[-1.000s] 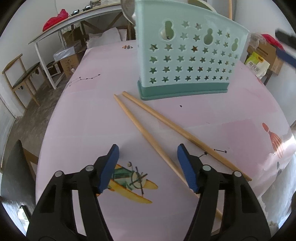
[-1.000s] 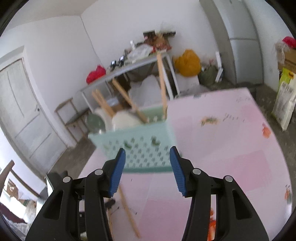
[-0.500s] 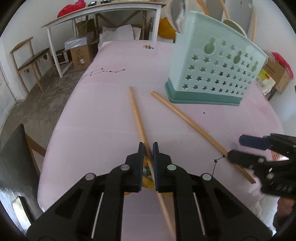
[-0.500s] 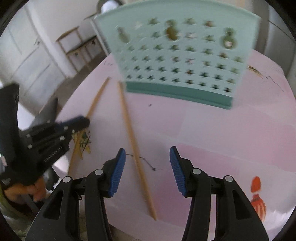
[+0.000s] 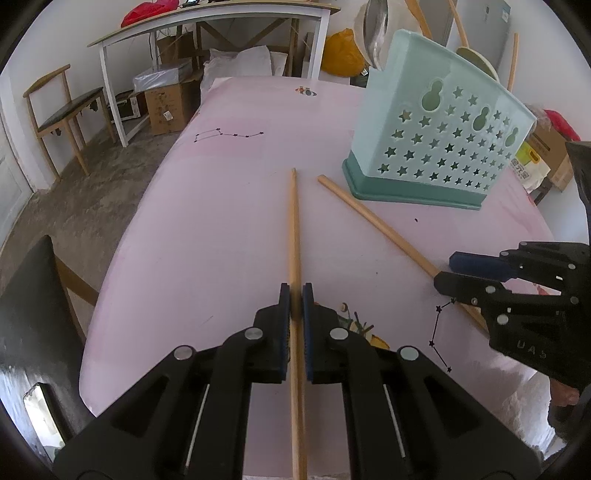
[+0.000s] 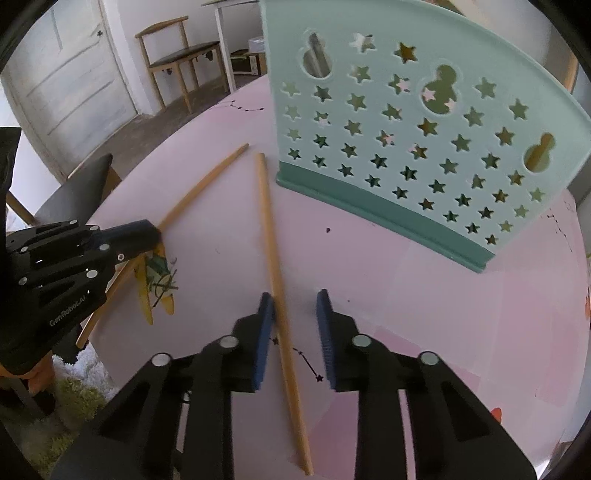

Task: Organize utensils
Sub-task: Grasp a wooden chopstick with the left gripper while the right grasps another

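Note:
Two wooden chopsticks lie on the pink tablecloth [image 5: 221, 229] in front of a mint-green utensil holder [image 5: 443, 140] with star holes. My left gripper [image 5: 295, 295] is shut on the left chopstick [image 5: 294, 229], which runs straight out between its pads. In the right wrist view the second chopstick [image 6: 269, 229] lies between the jaws of my right gripper [image 6: 294, 295]. Those jaws are closing; the left pad is at the stick and the right pad stands apart. The left gripper [image 6: 155, 234] shows at the left of that view on its chopstick [image 6: 201, 184]. The holder [image 6: 406, 129] stands just beyond.
A metal spoon [image 5: 375, 22], a pale ladle and more chopsticks stand in the holder. The table's near edge runs just below both grippers. Beyond it are a wooden chair [image 5: 62, 110], a white side table [image 5: 207, 26], cardboard boxes [image 5: 166, 103] and a door [image 6: 66, 85].
My left gripper has closed on the left chopstick and turned in line with it. My right gripper has come down from above the holder to the second chopstick, and its jaws have narrowed.

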A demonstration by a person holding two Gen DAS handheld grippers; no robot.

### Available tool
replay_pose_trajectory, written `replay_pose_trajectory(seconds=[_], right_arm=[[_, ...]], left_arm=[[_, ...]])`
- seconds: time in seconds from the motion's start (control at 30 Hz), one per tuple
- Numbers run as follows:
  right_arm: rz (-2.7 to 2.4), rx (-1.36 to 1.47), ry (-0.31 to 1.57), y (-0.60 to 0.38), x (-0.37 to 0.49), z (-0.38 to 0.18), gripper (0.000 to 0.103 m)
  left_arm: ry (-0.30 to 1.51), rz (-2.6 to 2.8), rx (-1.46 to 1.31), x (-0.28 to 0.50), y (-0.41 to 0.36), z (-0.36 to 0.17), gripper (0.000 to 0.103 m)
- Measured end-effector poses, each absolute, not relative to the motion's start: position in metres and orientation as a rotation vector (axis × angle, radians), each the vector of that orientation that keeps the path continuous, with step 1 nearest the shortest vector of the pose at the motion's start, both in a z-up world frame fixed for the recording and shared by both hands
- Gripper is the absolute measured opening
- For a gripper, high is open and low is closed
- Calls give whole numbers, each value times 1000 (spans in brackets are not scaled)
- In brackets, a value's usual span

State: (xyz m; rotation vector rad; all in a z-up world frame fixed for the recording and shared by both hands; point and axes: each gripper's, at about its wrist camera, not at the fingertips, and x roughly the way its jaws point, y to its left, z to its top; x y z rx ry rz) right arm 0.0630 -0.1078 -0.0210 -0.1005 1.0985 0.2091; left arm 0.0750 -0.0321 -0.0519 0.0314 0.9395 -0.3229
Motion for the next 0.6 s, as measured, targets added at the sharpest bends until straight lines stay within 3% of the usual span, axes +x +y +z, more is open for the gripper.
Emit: replay_pose_trajectory(seconds=[0.1,0.6], right_arm=[[219,-117,1102,-100,67,-22,8],[235,-183,1128,-81,67,-30,7]], left_arm=[[937,-325,28,74,-31,-53,5],[977,-330,-19,68,-13,-49,5]])
